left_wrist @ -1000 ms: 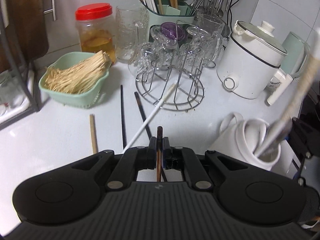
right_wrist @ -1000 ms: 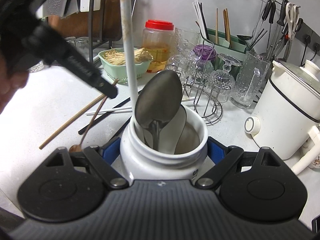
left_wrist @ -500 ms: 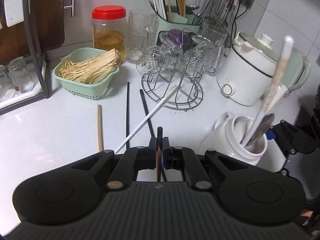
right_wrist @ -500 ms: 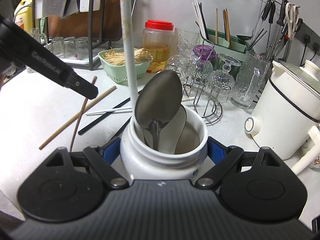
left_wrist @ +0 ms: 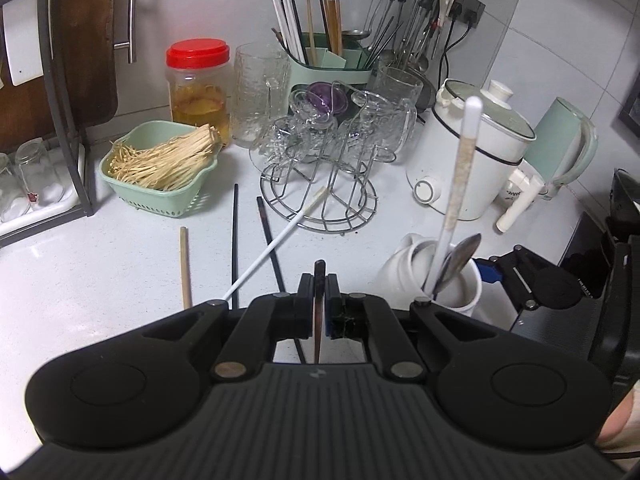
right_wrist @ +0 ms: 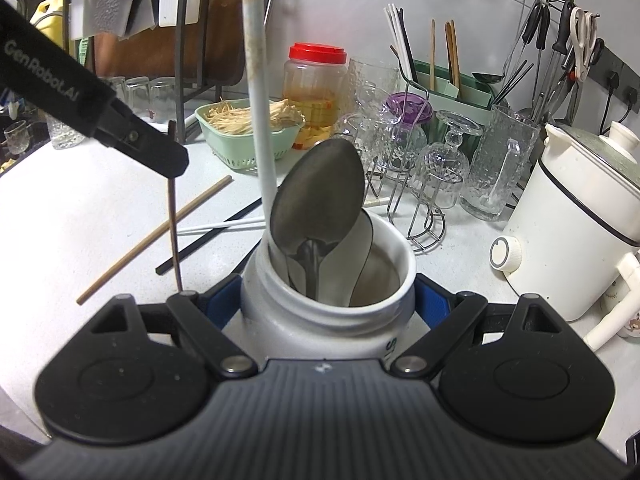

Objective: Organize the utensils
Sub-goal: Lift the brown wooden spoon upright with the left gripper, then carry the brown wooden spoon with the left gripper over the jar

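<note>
My left gripper [left_wrist: 320,300] pinches 1 brown chopstick [right_wrist: 173,224] upright; my right gripper [right_wrist: 328,304] clamps the jar [right_wrist: 320,320] at 3 o'clock. 4 sticks lie at 12. The spoon [right_wrist: 316,204] could block the chopstick's tip and knock it loose.

The left gripper [left_wrist: 319,297] is closed: its two fingers [left_wrist: 305,294] are pressed together on a thin dark chopstick [left_wrist: 319,320], which runs upright between them. In the right wrist view the same gripper [right_wrist: 170,166] hangs above the counter, angled downward from the upper left, with the chopstick hanging nearly vertical below its tip. The right gripper [right_wrist: 327,308] is spread wide, its blue-padded fingers [right_wrist: 430,304] clamped against opposite sides of the white jar [right_wrist: 320,320] (contact visible on both sides). A sliver of the person's hand [left_wrist: 618,420] shows at the frame edge.
</note>
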{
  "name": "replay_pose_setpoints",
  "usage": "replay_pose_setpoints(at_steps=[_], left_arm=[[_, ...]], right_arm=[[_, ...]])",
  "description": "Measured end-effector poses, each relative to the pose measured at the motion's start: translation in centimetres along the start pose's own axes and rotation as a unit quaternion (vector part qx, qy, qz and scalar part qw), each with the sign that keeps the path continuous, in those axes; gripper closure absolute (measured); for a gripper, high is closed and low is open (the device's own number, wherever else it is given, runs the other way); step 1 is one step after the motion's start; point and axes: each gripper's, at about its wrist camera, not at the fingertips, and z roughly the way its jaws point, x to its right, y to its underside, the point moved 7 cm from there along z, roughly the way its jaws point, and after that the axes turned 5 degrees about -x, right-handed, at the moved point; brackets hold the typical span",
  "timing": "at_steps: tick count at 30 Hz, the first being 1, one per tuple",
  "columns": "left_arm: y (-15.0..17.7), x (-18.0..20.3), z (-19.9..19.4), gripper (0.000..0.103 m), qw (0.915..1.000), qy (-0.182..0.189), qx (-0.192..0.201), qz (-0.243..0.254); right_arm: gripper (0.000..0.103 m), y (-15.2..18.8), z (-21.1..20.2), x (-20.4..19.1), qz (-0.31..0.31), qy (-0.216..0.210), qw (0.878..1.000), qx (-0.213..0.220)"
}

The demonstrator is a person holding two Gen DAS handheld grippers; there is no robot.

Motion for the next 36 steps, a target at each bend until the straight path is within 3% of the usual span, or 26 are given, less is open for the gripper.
replay_pose_setpoints(at_steps=[17,28,36], left_arm=[[-2.8,0.8,-4.1,0.097,0.9989,0.003,0.047,-0.006],[-8.4,2.1,-6.9,0.097,0.9949,-0.002,0.101,0.009],[-11.4,4.8,-8.2,0.097,0.9906,0.015,0.130,0.040]], right_arm=[[0.011,-0.3,0.2,-0.3,-0.002,-0.001,1.000,0.002],[0.011,-0.6,0.5,-0.3,-0.004,-0.003,1.000,0.003],[0.011,-0.6,0.5,-0.3,-0.007,-0.005,1.000,0.006]])
